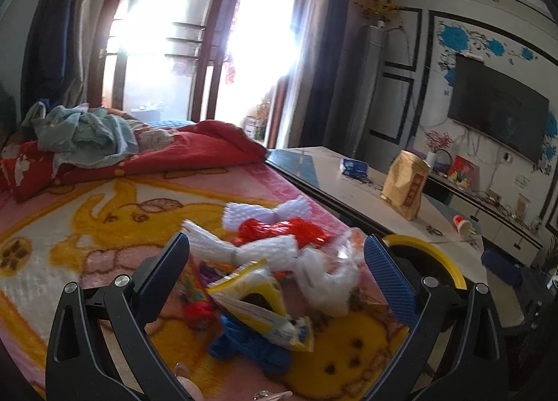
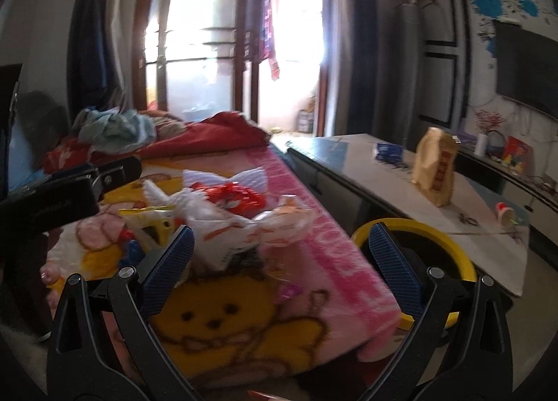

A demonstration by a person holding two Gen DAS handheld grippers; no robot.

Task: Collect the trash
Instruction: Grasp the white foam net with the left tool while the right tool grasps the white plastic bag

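The left hand-held gripper (image 1: 275, 254) occupies the lower centre of the left wrist view with its jaws spread wide and nothing between them. The right hand-held gripper (image 2: 279, 244) fills the lower centre of the right wrist view, likewise wide and empty.

The trash pile (image 1: 265, 261) lies on the bed (image 1: 104, 226), on a pink and yellow cartoon blanket, just beyond the left fingertips. It consists of a yellow and white wrapper (image 1: 258, 300), white foam netting (image 1: 244, 247), a red foil wrapper (image 1: 279, 230) and a blue item (image 1: 251, 348); all of these touch or overlap. In the right wrist view a white plastic bag (image 2: 240, 230) sits at the near edge of the pile, just ahead of the fingertips.

A yellow-rimmed bin (image 2: 436, 237) stands beside the bed at the right of both views. Beyond it, a pale surface (image 1: 366, 184) carries a brown paper bag (image 1: 406, 184).

Step in hand, as judged: approach to the first pickup; no piece is gripped yet. The next move calls for advancing one hand-held gripper until a single light piece lies between the jaws, closing on it, then carrying it to the bin. Thin film may slip or drag neighbouring pieces.
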